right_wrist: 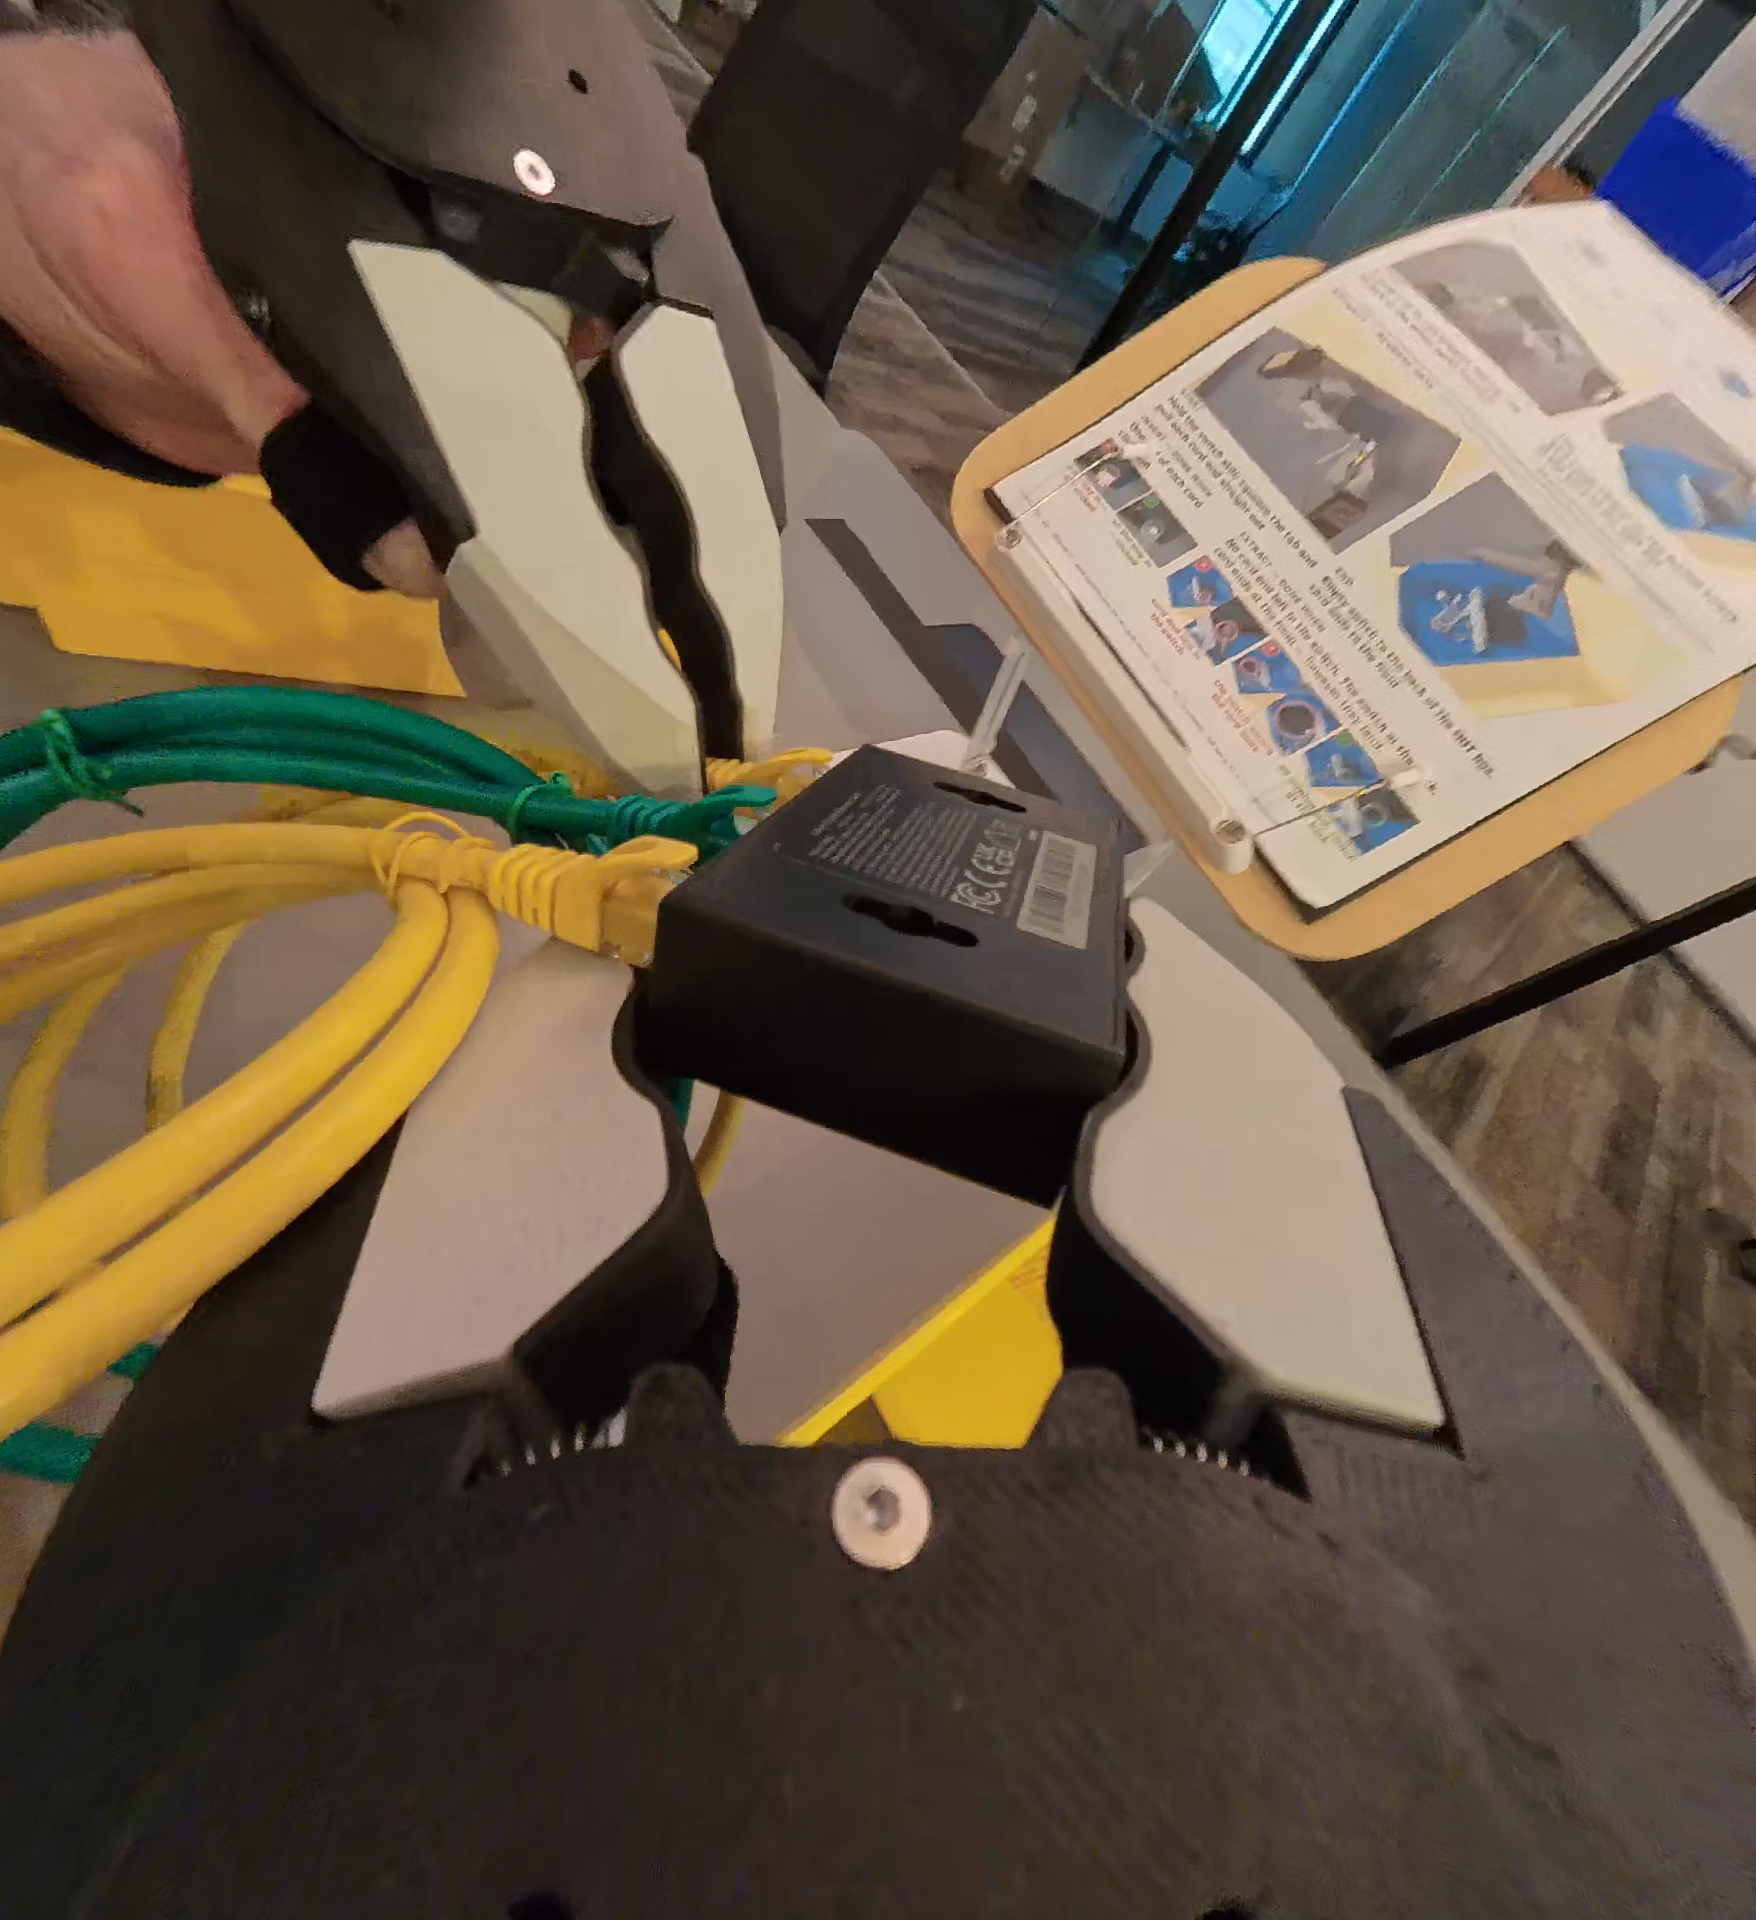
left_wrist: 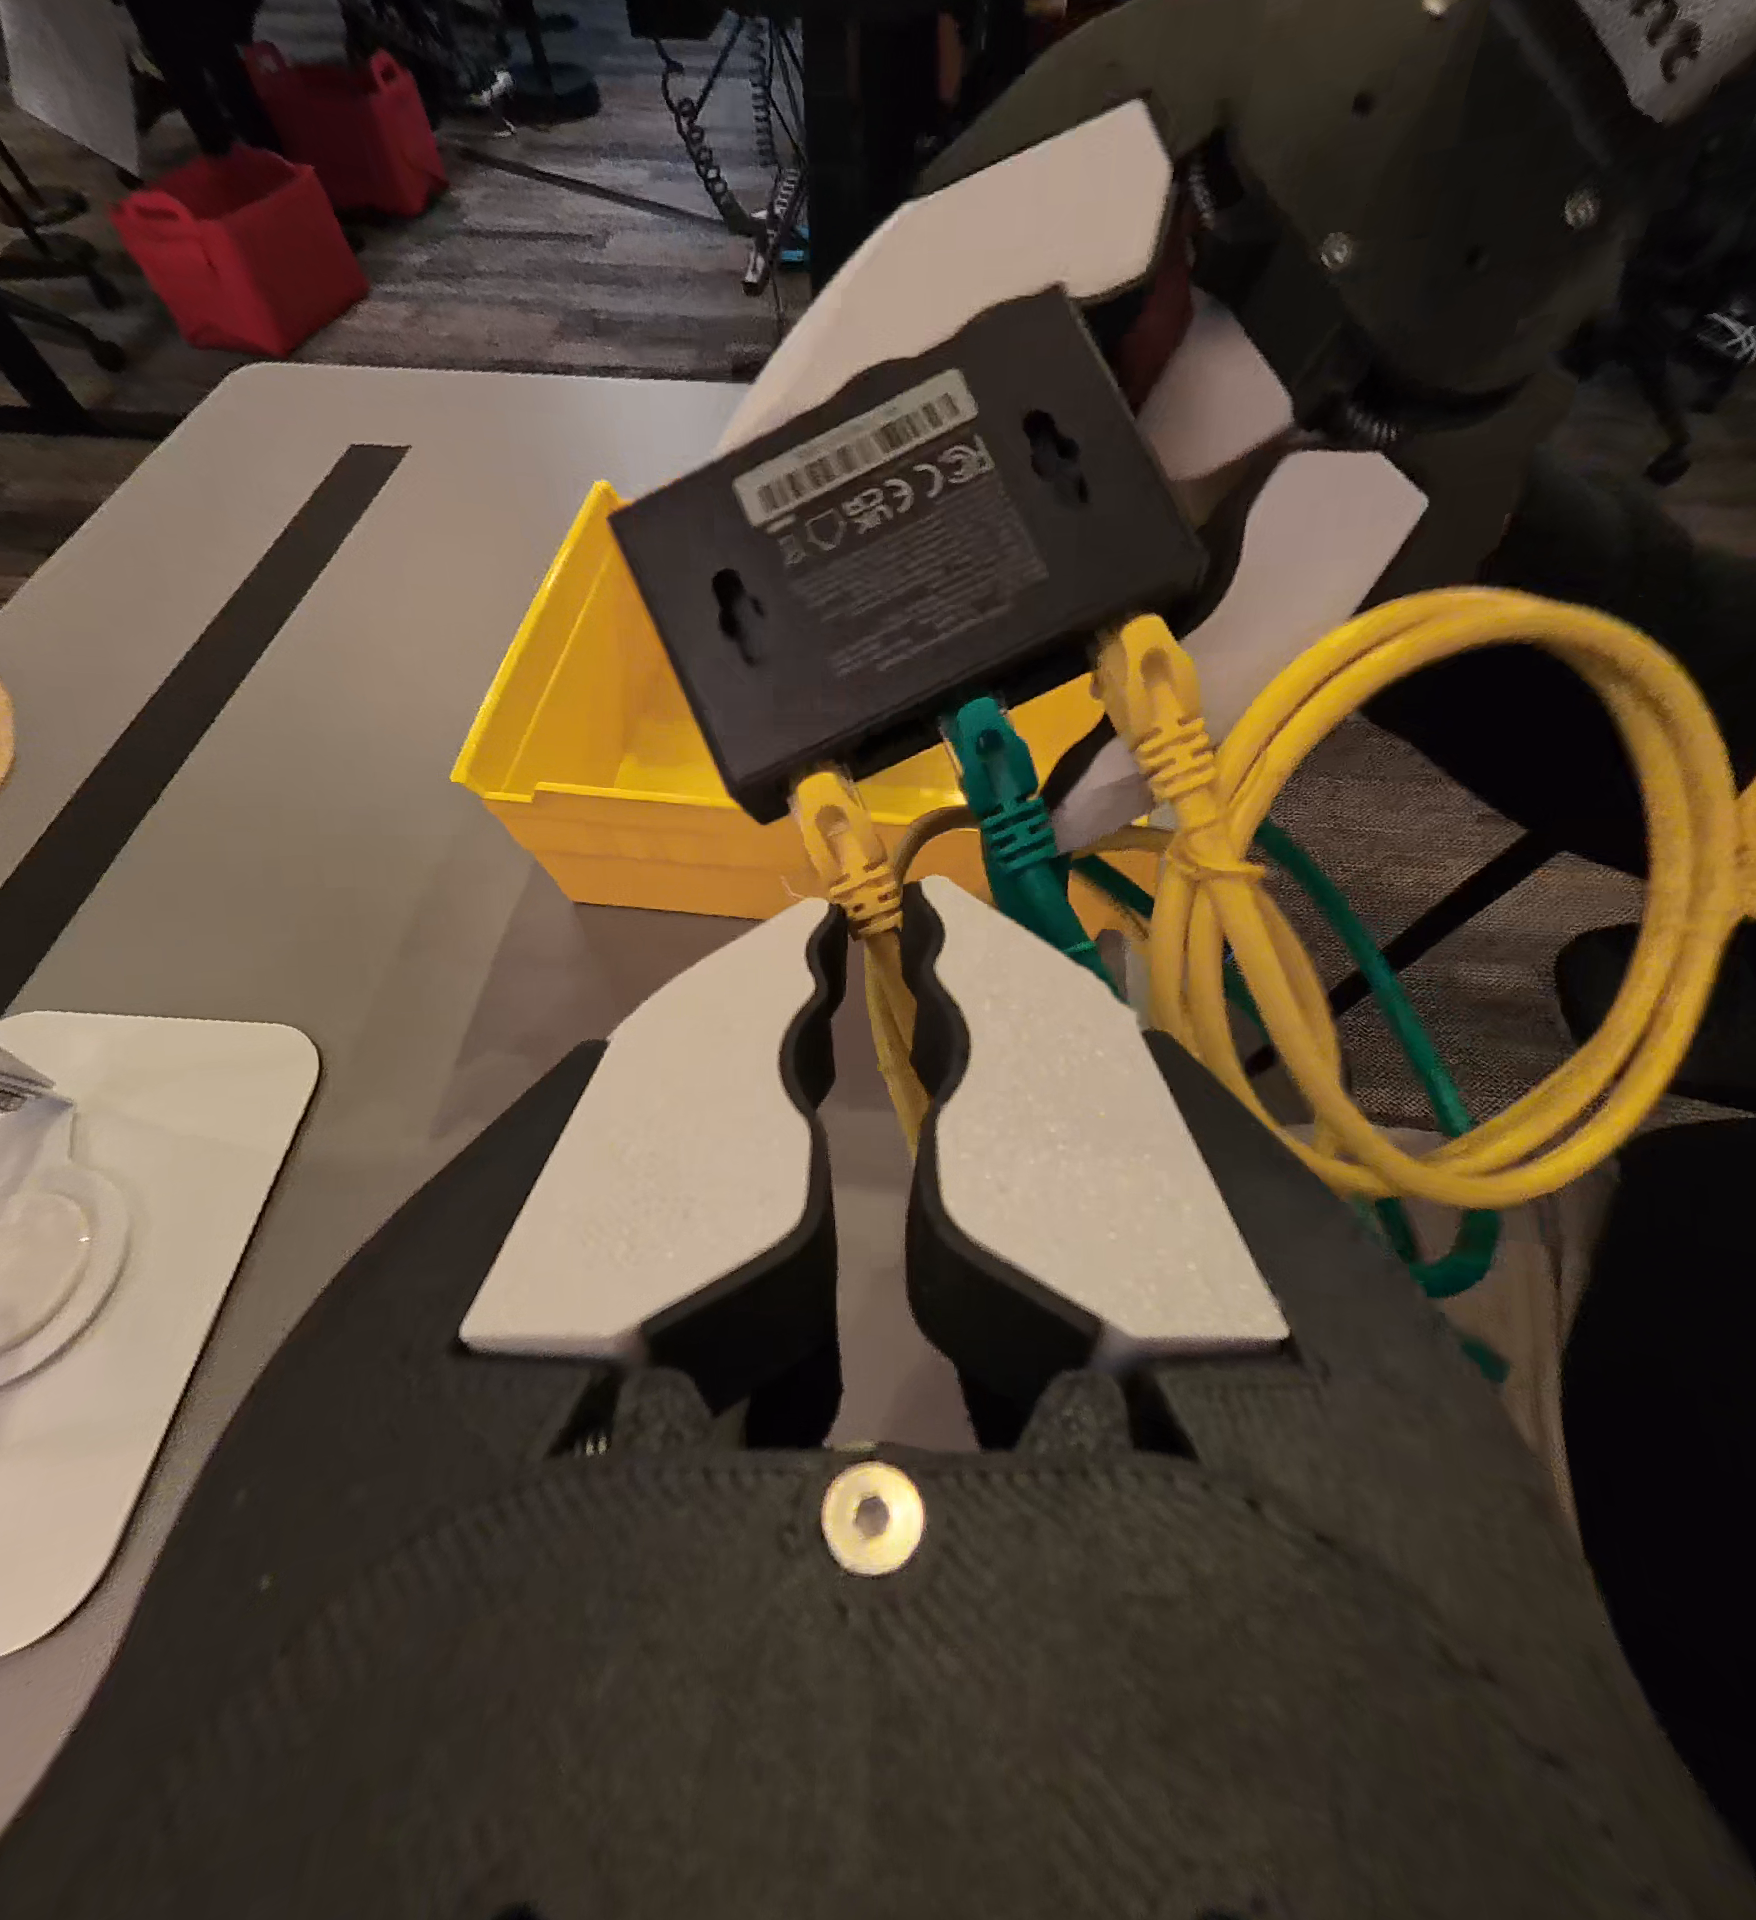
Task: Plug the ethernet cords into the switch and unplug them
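The left gripper (left_wrist: 872, 935) pinches a yellow cord (left_wrist: 858, 847) just behind its plug. The right gripper (right_wrist: 879, 1023) clamps the black switch (right_wrist: 884, 935) above the yellow bin (left_wrist: 583, 748); a green cord (left_wrist: 1004, 790) and another yellow cord (left_wrist: 1160, 707) sit plugged in.

Left gripper (left_wrist: 872, 925) pinching yellow cord (left_wrist: 889, 1023) just below its plug; switch (left_wrist: 905, 551) held aloft by right gripper (left_wrist: 1206, 488) over yellow bin (left_wrist: 583, 727).

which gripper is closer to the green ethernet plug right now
Left. The left gripper grips the yellow cord beside the green plug; the right gripper holds the switch by its far side, opposite the ports.
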Tool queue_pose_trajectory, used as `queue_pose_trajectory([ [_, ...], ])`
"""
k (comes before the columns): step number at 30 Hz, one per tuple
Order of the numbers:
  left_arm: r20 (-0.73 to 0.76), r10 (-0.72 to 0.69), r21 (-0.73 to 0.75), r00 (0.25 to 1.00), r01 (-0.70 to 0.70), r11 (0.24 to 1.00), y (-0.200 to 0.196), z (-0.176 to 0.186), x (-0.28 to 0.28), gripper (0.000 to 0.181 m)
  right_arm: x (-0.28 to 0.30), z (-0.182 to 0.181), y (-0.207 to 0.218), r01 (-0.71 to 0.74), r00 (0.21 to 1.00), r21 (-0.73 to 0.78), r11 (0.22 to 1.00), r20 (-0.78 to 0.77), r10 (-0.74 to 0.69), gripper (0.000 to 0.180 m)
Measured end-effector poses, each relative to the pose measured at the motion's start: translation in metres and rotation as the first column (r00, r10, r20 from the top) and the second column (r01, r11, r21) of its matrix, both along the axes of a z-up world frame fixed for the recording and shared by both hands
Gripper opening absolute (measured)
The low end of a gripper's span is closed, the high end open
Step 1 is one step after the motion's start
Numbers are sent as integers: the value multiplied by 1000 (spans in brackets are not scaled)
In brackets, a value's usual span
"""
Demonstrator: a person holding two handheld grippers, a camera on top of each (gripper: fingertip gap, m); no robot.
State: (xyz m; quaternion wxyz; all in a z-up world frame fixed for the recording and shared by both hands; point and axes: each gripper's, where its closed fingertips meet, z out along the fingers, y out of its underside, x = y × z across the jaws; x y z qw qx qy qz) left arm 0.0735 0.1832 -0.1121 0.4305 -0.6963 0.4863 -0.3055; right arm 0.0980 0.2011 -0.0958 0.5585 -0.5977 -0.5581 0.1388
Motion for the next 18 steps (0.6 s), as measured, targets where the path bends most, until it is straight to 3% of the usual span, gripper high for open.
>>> queue_pose_trajectory([
  [5, -61, -3, 10, 998, 4, 1000, 1, 3, -7, 9, -5, 11, -3, 0, 991, 335, 942, 129, -46, 80],
  [8, -65, 3, 8, 998, -3, 1000, 2, 4, -8, 9, -6, 15, -3, -4, 978, 437, 900, 190, -87, 80],
  [13, -54, 8, 26, 999, -6, 1000, 2, 8, -5, 9, 0, 9, -1, 19, 985, 202, 979, 165, -53, 82],
  [18, -52, 53, 64, 997, -50, 997, 13, 14, -15, 10, 14, 1, 0, 45, 990, 13, 999, 133, -47, 94],
])
